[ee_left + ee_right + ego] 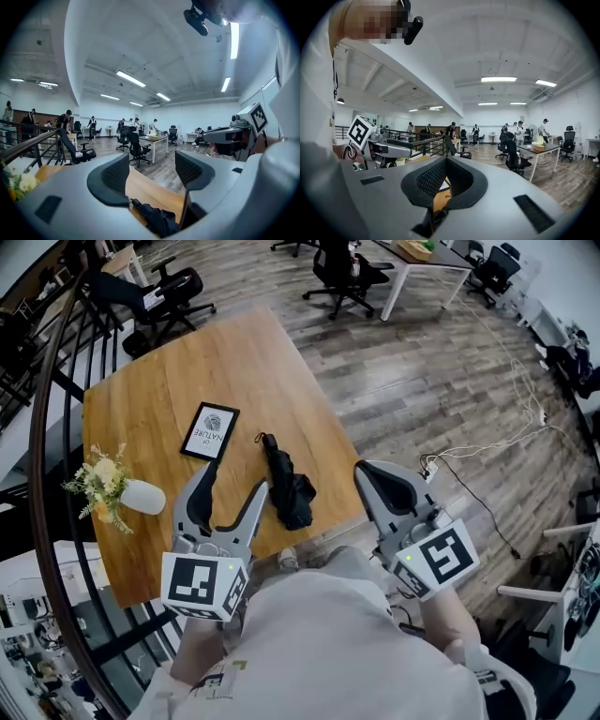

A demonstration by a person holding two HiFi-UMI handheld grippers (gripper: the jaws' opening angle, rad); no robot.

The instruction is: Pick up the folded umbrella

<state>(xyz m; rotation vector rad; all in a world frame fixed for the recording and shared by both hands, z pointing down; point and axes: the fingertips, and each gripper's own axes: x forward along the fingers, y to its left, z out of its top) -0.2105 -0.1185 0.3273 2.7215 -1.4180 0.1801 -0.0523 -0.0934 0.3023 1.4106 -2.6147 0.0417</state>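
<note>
The folded black umbrella (pixel 286 486) lies on the wooden table (pixel 234 362), near its front edge, with the handle pointing away from me. My left gripper (pixel 234 480) is open just left of the umbrella and above the table, and nothing is between its fingers. In the left gripper view the umbrella (pixel 157 218) shows low between the spread jaws of the left gripper (pixel 152 171). My right gripper (pixel 371 471) hovers to the right of the umbrella, past the table's edge. Its jaws meet at the tips on nothing. In its own view the right gripper (pixel 446 161) is shut and empty.
A dark-framed card (pixel 209 431) lies on the table behind the left gripper. A white vase of flowers (pixel 127 495) stands at the table's left side. A curved railing (pixel 42 456) runs along the left. Cables (pixel 487 451) cross the wooden floor on the right.
</note>
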